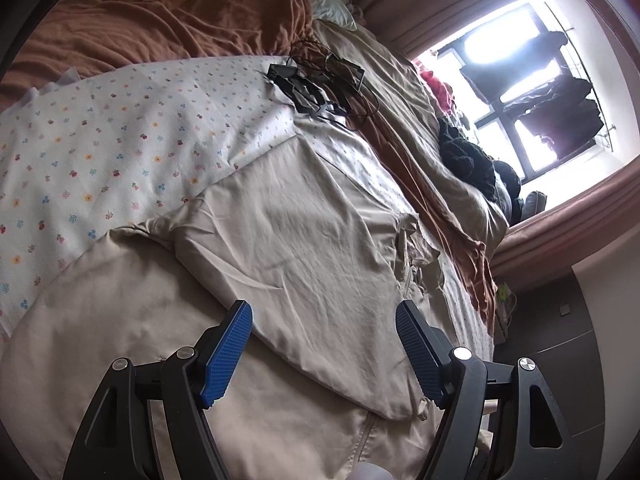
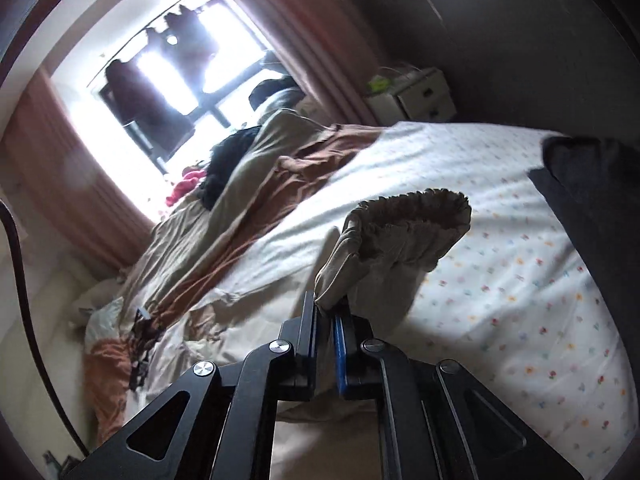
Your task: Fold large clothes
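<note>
A large beige garment point(image 1: 280, 232) lies spread on the bed over a white floral sheet point(image 1: 100, 140). My left gripper point(image 1: 324, 320) is open, its blue pads point(image 1: 228, 356) wide apart just above the garment's lower part, holding nothing. My right gripper point(image 2: 326, 312) is shut on a bunched part of the beige garment point(image 2: 400, 236) with an elastic, gathered edge, and holds it lifted above the floral sheet point(image 2: 500, 280).
A rust-brown blanket point(image 1: 160, 20) and a tan duvet point(image 1: 420, 120) are heaped at the bed's far side. A tangle of black cables and straps point(image 1: 320, 84) lies on the sheet. Dark clothes point(image 1: 468, 156) sit by the bright window. A white nightstand point(image 2: 416, 88) stands beyond the bed.
</note>
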Demonstrator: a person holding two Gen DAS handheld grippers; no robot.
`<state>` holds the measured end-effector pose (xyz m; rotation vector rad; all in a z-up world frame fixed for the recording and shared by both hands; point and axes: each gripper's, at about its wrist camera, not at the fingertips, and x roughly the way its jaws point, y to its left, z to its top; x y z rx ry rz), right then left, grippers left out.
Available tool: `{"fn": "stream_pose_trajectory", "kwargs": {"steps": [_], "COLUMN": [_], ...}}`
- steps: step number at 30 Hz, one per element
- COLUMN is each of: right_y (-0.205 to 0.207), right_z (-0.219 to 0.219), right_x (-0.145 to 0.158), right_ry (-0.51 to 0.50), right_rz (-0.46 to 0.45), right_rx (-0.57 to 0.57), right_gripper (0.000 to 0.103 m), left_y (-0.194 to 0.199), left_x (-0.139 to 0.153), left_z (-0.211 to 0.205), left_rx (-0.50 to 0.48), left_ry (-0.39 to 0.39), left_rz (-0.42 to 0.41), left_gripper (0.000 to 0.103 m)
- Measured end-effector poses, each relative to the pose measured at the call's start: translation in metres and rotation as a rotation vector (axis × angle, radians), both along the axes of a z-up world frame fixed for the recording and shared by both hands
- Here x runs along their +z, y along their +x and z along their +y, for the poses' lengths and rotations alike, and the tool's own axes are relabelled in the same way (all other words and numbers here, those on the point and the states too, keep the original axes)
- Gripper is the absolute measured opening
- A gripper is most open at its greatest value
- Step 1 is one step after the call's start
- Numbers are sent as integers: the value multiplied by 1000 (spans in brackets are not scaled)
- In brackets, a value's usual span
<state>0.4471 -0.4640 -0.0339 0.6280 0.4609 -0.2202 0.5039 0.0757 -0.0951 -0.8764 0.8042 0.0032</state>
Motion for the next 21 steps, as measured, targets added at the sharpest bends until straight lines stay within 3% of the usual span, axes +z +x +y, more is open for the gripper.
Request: {"fn": "stream_pose_trajectory", "kwargs": {"steps": [5,9,15,21], "right_y": [28,49,79,97], "right_z": [64,109,171,226], "right_x": [46,64,67,51], "right_ry": [-78,-119,-138,-137], "right_rz": [-64,-84,-92,-85], "right_rx": [139,221,338,475], "right_gripper": [7,7,7,7], "left_y": [-3,-4,-3,-7], "left_x": [4,7,2,2], "left_z": [8,13,26,43], "left_rx": [23,18,24,68], "left_ry": [33,41,0,-5], "left_rz": [5,-4,4,3], "left_gripper": [75,75,75,75]}}
